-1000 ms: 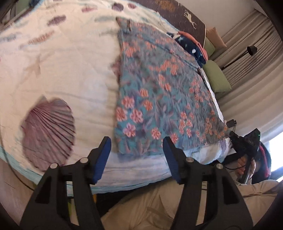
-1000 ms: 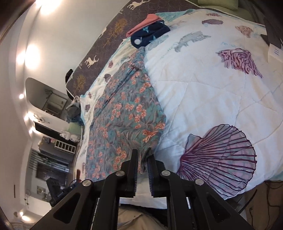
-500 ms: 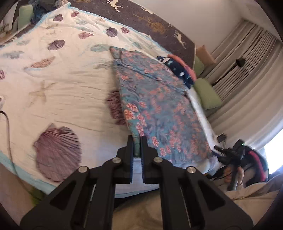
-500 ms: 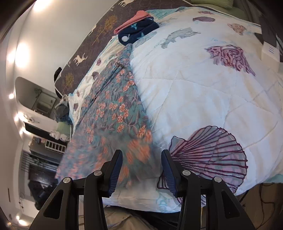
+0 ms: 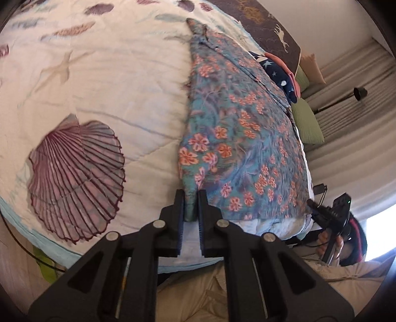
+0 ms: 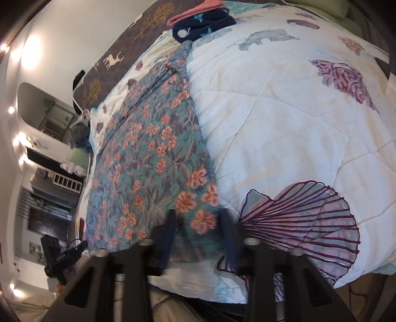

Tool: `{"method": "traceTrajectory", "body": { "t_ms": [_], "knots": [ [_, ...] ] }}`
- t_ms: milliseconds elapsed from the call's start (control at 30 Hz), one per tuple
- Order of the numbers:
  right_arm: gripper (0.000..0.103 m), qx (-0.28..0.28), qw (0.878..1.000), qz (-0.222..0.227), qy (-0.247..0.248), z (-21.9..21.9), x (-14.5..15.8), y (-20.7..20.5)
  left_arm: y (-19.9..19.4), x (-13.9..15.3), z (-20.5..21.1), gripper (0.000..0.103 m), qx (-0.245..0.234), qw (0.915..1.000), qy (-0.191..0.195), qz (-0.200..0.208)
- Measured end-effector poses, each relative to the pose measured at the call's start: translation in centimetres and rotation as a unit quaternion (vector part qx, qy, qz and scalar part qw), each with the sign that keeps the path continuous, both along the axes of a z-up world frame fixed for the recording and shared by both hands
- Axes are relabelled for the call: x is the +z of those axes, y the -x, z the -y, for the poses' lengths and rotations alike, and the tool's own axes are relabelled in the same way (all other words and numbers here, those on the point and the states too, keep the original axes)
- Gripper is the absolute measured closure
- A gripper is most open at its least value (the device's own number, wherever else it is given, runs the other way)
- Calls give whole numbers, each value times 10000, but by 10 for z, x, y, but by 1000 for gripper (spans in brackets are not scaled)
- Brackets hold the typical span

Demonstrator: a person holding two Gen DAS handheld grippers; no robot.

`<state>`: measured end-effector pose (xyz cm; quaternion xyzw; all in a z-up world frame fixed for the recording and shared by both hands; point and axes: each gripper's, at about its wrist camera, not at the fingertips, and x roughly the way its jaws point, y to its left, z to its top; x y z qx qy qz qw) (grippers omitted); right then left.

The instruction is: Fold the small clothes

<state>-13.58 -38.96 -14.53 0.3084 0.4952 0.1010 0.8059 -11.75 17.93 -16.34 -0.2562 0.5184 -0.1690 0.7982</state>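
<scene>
A teal garment with orange flowers (image 5: 237, 138) lies stretched lengthwise on a white quilt with shell prints (image 5: 99, 81). My left gripper (image 5: 190, 208) is shut on the garment's near left corner at the bed's front edge. In the right wrist view the same garment (image 6: 153, 153) lies left of centre. My right gripper (image 6: 199, 230) is open, its blurred fingers straddling the garment's near right corner just above the quilt (image 6: 284, 123).
Folded navy and pink clothes (image 5: 284, 74) lie at the garment's far end, also seen in the right wrist view (image 6: 200, 19). A green pillow (image 5: 307, 123) lies beyond. A dark headboard (image 5: 267, 27) backs the bed. The other hand-held gripper (image 5: 331, 218) shows at right.
My left gripper closed on the garment's near left corner and still holds it. My right gripper let go of the near right corner, opened, and is now low over that corner.
</scene>
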Motion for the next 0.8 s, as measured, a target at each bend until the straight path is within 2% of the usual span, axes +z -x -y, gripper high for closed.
{"method": "traceTrajectory", "body": {
  "t_ms": [33, 133, 267, 367, 567, 667, 800],
  "knots": [
    [92, 53, 9999, -33, -152, 0, -3, -1, -1, -1, 0, 93, -9, 10000, -2, 9],
    [97, 113, 9995, -40, -309, -1, -6, -2, -1, 8, 3, 94, -56, 9998, -67, 155],
    [98, 156, 9935, 533, -991, 5, 13, 5, 3, 39, -8, 94, 29, 9978, 340, 571],
    [98, 257, 9862, 979, -1307, 8, 35, 5, 5, 59, -11, 94, 46, 9954, 298, 911],
    [97, 240, 9782, 1346, -1563, 14, 49, -2, -4, 66, -13, 94, 176, 9949, 295, 948],
    [97, 217, 9730, 1526, -1719, 19, 56, -8, -11, 83, -9, 94, 208, 9916, 301, 1239],
    [98, 241, 9648, 1917, -1782, 22, 81, -22, -28, 113, -7, 94, 222, 9845, 367, 1700]
  ]
}}
